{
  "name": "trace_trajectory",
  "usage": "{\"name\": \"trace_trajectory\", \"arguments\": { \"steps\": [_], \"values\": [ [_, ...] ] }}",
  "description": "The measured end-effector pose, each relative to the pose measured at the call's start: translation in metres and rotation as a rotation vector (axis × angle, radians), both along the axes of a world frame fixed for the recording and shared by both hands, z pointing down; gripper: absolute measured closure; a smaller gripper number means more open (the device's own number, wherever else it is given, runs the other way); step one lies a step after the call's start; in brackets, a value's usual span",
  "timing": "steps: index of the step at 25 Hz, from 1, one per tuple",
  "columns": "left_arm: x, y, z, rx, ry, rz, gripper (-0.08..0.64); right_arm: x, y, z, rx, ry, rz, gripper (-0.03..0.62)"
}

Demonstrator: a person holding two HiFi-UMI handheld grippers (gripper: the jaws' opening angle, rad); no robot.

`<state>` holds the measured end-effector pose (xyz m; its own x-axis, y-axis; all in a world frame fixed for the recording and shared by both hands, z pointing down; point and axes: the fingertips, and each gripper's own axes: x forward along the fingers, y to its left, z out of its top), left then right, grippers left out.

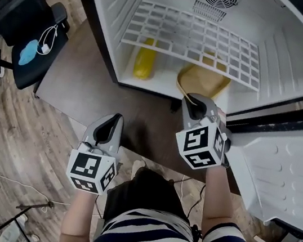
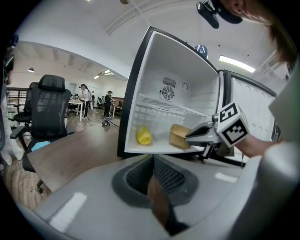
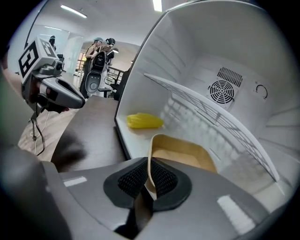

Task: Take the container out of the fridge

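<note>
A tan, open-topped container (image 1: 210, 82) lies on the floor of the open fridge (image 1: 298, 61), under the wire shelf (image 1: 193, 36). My right gripper (image 1: 192, 100) is at the fridge's front edge, shut on the container's near rim. In the right gripper view the thin rim runs between the pads (image 3: 161, 180) of that gripper (image 3: 149, 182), and the container (image 3: 187, 157) spreads out beyond it. My left gripper (image 1: 115, 122) hovers over the brown table, to the left of the fridge opening and short of it. It is shut and holds nothing, as the left gripper view (image 2: 153, 183) also shows.
A yellow item (image 1: 144, 59) lies on the fridge floor left of the container. The fridge door (image 1: 290, 162) stands open at the right. The fridge stands on a brown table (image 1: 83, 87). A black office chair (image 1: 28, 18) stands at the left on the wooden floor.
</note>
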<state>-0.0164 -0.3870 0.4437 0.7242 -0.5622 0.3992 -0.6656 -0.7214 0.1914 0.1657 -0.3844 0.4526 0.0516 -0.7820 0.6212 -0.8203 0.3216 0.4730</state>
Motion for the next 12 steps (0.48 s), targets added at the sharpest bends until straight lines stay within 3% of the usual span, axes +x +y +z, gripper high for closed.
{"name": "trace_trajectory", "arguments": {
  "steps": [12],
  "values": [
    [-0.007,0.016,-0.03,0.018,0.047,-0.005,0.56,-0.029,0.046,-0.021,0.013,-0.073,-0.027,0.575]
  ]
}}
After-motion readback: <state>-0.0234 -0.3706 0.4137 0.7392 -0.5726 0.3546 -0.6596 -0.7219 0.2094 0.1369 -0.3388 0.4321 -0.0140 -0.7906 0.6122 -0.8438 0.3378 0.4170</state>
